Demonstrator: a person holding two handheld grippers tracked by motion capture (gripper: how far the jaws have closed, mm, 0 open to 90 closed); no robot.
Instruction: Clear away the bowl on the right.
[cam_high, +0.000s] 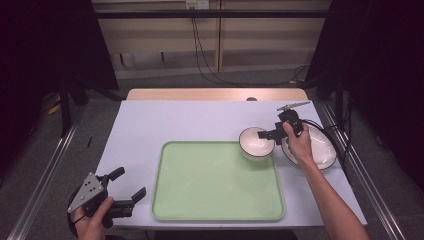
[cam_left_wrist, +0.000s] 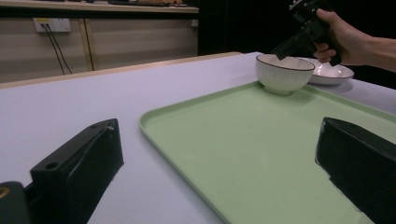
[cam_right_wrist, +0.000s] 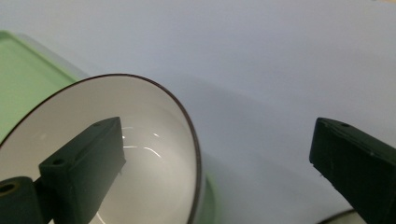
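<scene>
The bowl (cam_high: 256, 143) sat on the tray's (cam_high: 218, 215) far right corner — that step looked done. The right gripper (cam_high: 262, 134) straddled its rim, jaws apart, gripping nothing; the plate (cam_high: 325, 152) remained off the tray. The left gripper (cam_high: 131, 188) waited open.

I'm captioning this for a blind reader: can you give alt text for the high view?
A person's right gripper stands open over the rim of a white bowl on the far right corner of a green tray. A plate lies beside it.
</scene>
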